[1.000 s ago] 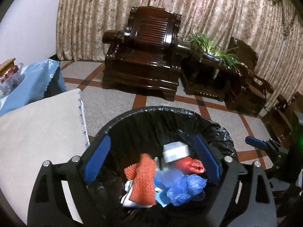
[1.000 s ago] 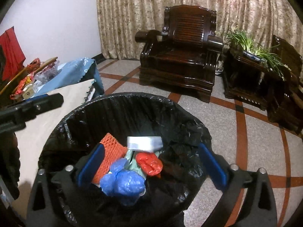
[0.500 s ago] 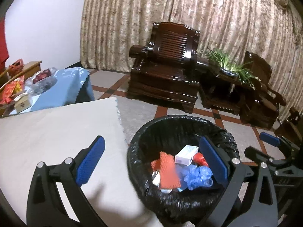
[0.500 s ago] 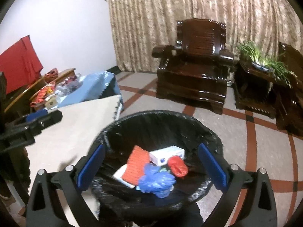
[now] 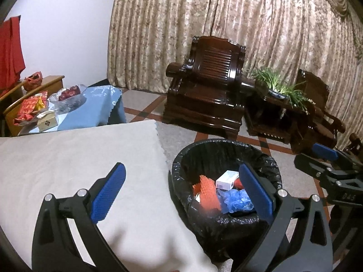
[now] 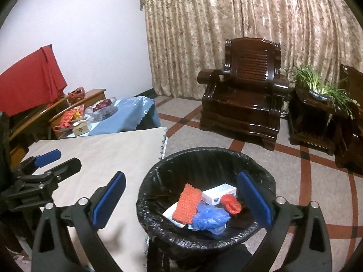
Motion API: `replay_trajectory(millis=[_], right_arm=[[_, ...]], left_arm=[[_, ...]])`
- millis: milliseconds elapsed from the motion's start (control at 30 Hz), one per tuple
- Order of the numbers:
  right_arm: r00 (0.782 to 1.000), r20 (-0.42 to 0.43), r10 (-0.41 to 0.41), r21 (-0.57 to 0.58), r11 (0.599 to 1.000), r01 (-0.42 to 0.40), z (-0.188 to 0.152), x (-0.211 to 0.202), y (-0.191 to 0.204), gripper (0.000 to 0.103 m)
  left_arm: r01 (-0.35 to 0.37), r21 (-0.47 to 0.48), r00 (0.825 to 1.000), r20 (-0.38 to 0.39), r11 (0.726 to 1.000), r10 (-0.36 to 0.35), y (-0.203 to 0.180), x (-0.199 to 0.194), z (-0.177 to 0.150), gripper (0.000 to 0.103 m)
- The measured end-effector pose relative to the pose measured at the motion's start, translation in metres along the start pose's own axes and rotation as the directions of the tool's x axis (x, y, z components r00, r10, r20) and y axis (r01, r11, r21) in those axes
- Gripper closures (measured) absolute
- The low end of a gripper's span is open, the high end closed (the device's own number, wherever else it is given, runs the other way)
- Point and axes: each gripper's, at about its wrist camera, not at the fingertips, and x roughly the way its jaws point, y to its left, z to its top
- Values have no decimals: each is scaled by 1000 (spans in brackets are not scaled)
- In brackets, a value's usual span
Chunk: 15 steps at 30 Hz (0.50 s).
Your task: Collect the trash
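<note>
A bin lined with a black bag stands on the floor beside a table with a beige cloth. In it lie an orange net, a white box, a blue bag and a red wrapper. My left gripper is open and empty, above the table edge and the bin. My right gripper is open and empty above the bin. Each gripper shows in the other's view, the right one and the left one.
A dark wooden armchair stands before the curtain, with a side table and a potted plant to its right. A blue-clothed table with bags and packets lies behind the beige one. The floor is tiled.
Both grippers have risen and pulled back from the bin, so it looks smaller and lower. The left gripper has also shifted left over the beige table. The white box has settled in the bin.
</note>
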Motion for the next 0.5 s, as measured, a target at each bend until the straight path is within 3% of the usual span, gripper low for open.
replay_trajectory(millis=[500], right_arm=[[999, 30, 21, -36, 999, -20, 0, -17, 20, 6]], left_arm=[[-35, 10, 997, 63, 999, 34, 4, -37, -2, 6]])
